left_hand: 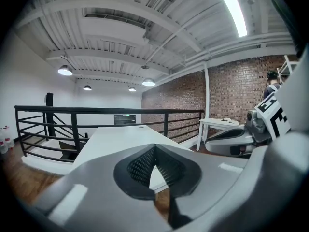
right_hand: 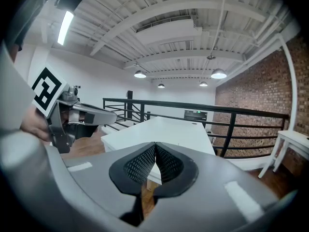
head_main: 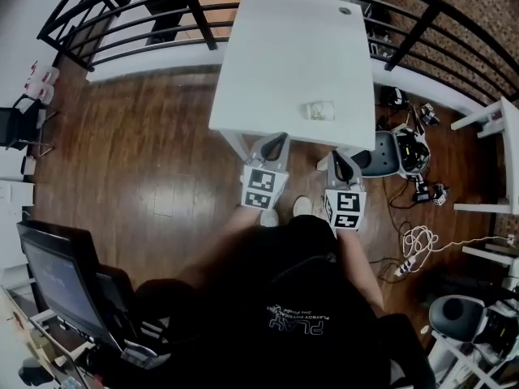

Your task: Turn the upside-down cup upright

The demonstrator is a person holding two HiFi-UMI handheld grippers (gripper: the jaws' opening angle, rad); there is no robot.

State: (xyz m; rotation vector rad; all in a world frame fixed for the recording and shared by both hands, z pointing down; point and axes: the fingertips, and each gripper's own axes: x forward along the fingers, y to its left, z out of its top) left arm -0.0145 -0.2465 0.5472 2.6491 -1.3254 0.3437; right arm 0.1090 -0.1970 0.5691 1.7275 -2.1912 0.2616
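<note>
Both tongs [head_main: 276,142] [head_main: 341,159] just short of cup [head_main: 320,110].

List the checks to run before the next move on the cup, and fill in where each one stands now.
1. Cup in sight on the table: ok, it stands near the near edge.
2. Cup upside down: cannot tell, it is clear and small in the head view.
3. Left tool empty: ok, jaws together with nothing between them.
4. Right tool open for a grasp: not ok, jaws together, empty.
5. Tools at the cup: not ok, both are at the table's near edge, short of it.
6. Way to the cup free: ok, only bare tabletop lies between the right tool and the cup.
</note>
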